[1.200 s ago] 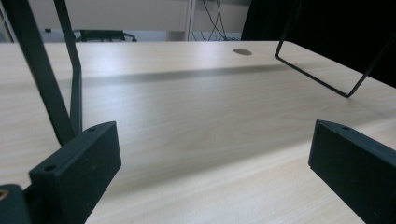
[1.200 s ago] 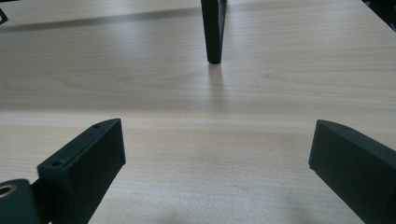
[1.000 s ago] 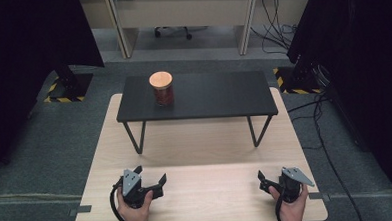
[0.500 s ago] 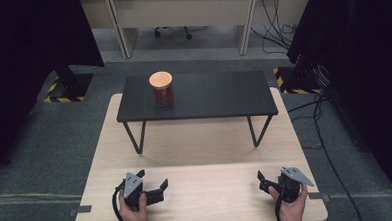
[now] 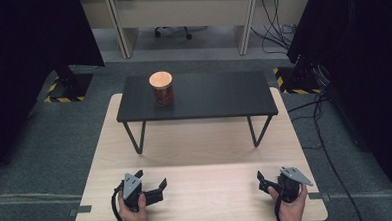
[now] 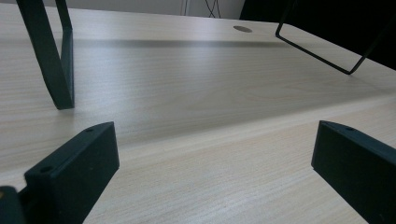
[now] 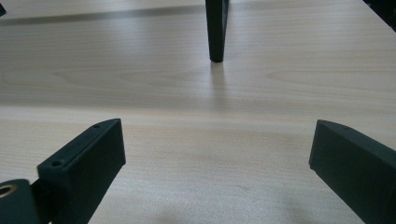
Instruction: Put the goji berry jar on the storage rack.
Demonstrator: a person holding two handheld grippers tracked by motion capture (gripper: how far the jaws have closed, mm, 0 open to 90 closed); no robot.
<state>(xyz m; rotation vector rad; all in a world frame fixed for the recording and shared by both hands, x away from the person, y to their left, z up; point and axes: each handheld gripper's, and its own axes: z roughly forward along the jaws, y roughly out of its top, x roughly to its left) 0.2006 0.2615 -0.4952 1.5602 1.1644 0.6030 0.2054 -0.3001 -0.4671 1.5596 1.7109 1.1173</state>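
Left tool (image 5: 156, 188) w/ grey three-cornered plate on top rests on the near edge of the pale wood-grain counter (image 5: 200, 140), held in person's left hand (image 5: 133, 216); jaws pointing fwd & to the right, spread wide apart w/ nothing between them; left gripper view confirms: two black jaws far apart over bare wood (image 6: 196, 140); right tool (image 5: 265, 181) at near right of same counter, in right hand (image 5: 288, 209), jaws angled twd the left, also spread wide & gripping nothing; right gripper view shows same gap over bare wood (image 7: 210, 154); both tools well apart from each other & well apart from the jar; small cylindrical dark-red jar w/ round pale orange-tan lid (image 5: 162, 89) stands upright on the low black rectangular stand w/ thin black metal legs (image 5: 218, 94), on its left half, nearer the far edge; stand sits on far half of the counter; jar's side has a patterned label but print too small to read; no legible brand or writing anywhere; stand's black leg (image 6: 51, 60) seen at left in left gripper view, wire-like leg loop (image 6: 327, 51) at upper right; one black leg (image 7: 216, 30) straight ahead in right gripper view; grey carpet floor (image 5: 45, 142) around; black cables (image 5: 325, 135) trail on floor at right.
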